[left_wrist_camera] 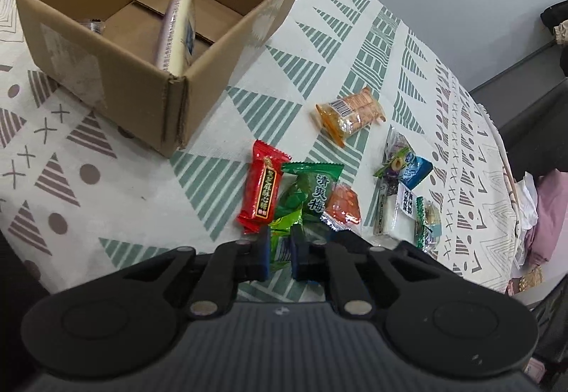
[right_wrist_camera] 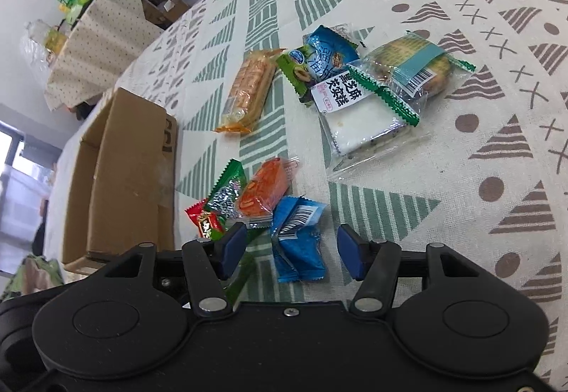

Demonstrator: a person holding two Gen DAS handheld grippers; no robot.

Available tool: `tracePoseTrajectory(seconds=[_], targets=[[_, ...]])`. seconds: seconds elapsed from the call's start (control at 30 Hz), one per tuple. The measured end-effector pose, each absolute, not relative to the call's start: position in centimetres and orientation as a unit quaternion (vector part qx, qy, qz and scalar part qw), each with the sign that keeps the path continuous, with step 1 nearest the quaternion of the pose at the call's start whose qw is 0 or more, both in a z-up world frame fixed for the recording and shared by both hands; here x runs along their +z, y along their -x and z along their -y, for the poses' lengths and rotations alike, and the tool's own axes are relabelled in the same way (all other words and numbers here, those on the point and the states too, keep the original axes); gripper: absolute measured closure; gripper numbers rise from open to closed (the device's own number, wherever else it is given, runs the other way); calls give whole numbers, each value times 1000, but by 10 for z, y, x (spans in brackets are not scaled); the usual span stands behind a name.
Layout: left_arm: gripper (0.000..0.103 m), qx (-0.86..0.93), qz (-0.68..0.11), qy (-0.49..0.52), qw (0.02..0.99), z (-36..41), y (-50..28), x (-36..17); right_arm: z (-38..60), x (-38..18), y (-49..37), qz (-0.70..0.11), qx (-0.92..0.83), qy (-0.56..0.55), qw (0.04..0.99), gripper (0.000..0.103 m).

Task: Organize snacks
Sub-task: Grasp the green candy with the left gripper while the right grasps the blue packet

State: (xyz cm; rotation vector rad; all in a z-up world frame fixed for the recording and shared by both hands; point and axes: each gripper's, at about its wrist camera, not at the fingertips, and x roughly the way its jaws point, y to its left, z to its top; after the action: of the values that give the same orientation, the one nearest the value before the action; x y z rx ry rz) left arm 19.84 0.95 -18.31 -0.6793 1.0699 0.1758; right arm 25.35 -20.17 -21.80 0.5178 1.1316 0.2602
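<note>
Reading 青爽梅, green packet [left_wrist_camera: 312, 193] beside left tool [left_wrist_camera: 280, 255].

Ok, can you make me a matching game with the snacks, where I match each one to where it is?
Things:
1. long pale snack packet
2. green packet
3. blue packet
4. red candy

Places:
A. lying on the cloth between the right gripper's open fingers
B. inside the cardboard box, leaning on its wall
C. pinched in the left gripper
D. on the cloth beside the green packet, not held

Pairs: 1-B, 2-C, 3-A, 4-D
</note>
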Motion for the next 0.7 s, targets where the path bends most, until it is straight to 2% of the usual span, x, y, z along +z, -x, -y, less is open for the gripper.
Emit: tracePoseTrajectory(seconds=[0.07,0.1,0.13,0.3,0.7], targets=[[93,83,-499,316,803,-10,-197,-182,200,-220,-254,-531,123,-240,803,59],[95,84,-498,315,803,-9,-196,-181,197,-222,-255,-534,124,-237,802,72],[96,84,-499,315,803,-9,-196,-181,195,-225,-255,-538,122,-232,801,74],[103,85,-495,311,807,-11,-190,-171,192,-218,-251,-530,130,-230,806,77],[103,96,-457,298,832,-22,-178,-128,192,-181,-242,-474,197,-264,817,77]])
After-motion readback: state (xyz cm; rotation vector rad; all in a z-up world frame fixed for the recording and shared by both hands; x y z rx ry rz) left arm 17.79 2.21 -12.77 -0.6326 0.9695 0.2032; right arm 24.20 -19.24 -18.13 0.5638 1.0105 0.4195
